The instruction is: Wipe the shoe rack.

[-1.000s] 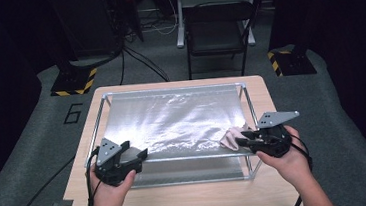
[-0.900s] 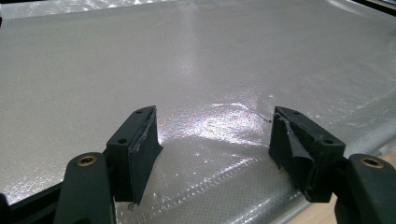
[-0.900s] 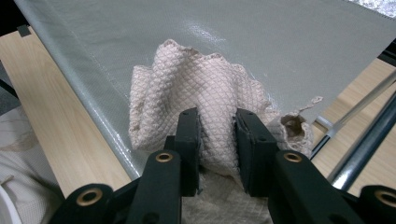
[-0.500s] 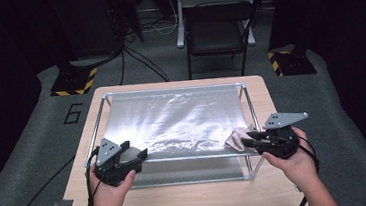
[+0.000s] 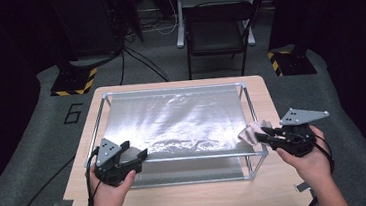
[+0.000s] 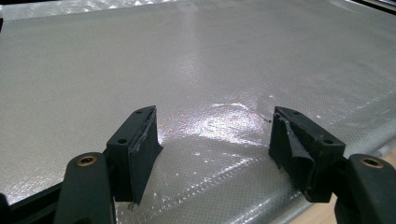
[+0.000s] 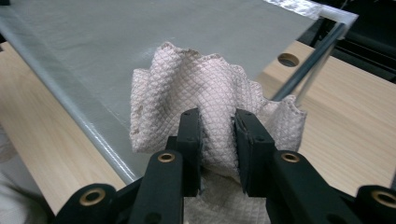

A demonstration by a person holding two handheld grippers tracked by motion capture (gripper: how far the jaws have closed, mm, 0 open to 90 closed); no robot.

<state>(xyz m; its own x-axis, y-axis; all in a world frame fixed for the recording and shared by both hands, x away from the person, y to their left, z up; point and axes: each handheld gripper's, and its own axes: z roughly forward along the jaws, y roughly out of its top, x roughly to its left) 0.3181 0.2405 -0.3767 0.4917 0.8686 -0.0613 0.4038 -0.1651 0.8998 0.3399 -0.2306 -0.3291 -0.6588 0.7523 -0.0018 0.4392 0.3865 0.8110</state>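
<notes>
At the near right corner of the silvery sheet (image 5: pixel 172 119), the right gripper (image 5: pixel 262 137) pinches a bunched pink cloth (image 7: pixel 205 98), wiping seemingly barely begun, while the left gripper (image 6: pixel 212 140) hangs spread.

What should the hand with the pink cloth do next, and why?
Probably slide the cloth inward across the shiny sheet. The right gripper is shut on the cloth at the sheet's near right corner, the rest lies unwiped ahead, and the left gripper hovers open over the near left edge.

The high view looked down from the table's (image 5: pixel 180 203) near edge; both gripper views sat close, sharing the silvery sheet (image 5: pixel 172 119).
</notes>
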